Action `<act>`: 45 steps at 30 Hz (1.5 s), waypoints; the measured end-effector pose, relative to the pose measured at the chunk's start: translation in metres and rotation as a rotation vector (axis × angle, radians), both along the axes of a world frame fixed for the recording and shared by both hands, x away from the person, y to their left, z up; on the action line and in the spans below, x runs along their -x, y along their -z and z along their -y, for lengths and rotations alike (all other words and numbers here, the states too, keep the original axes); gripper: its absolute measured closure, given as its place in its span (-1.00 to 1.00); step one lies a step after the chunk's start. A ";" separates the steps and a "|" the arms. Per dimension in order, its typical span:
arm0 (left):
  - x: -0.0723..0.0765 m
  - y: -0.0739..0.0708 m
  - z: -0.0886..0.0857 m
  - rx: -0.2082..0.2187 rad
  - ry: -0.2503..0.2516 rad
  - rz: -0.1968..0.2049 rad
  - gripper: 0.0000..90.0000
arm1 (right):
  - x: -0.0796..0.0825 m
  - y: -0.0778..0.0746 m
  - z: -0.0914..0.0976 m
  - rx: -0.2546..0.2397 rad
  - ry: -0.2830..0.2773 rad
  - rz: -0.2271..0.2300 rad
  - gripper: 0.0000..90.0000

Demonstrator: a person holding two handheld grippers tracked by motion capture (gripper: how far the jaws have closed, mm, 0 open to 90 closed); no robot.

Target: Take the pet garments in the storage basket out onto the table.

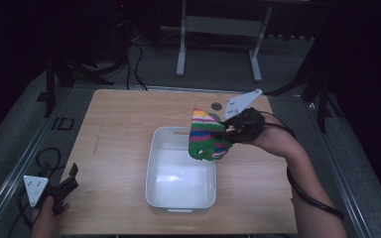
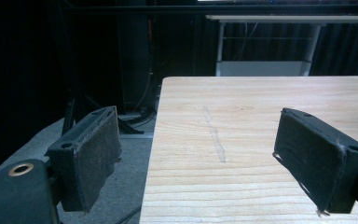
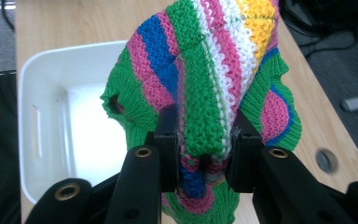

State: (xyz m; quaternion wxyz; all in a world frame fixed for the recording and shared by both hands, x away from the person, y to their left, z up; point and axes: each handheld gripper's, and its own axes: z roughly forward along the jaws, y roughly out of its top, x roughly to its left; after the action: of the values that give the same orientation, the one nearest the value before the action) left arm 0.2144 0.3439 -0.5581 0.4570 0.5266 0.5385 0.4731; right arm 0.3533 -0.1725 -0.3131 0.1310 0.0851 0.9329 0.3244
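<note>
A striped knitted garment (image 1: 204,135) in green, pink, blue, yellow and white hangs above the far right corner of a white plastic bin (image 1: 155,173). My right gripper (image 1: 226,132) is shut on it, reaching in from the right. In the right gripper view the black pads pinch a bunched fold of the knitted garment (image 3: 205,93), with the bin (image 3: 42,93) below to the left. My left gripper (image 1: 69,179) rests at the table's near left corner. Its jaws (image 2: 205,163) stand wide apart over bare wood with nothing between them.
The wooden table (image 1: 119,119) has a round grommet hole (image 1: 216,106) at its far edge. The white bin looks empty inside. A metal stand (image 1: 218,34) and cables lie on the dark floor beyond the table.
</note>
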 end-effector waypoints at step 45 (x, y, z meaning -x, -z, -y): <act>0.000 0.000 0.002 -0.011 0.002 -0.003 -0.67 | -0.021 0.162 0.114 0.010 0.240 -0.222 0.53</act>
State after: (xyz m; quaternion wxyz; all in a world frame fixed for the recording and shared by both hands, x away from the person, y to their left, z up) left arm 0.2147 0.3424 -0.5581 0.4539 0.5303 0.5360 0.4748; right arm 0.3748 -0.2862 -0.4749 0.0653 0.2308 0.9264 0.2903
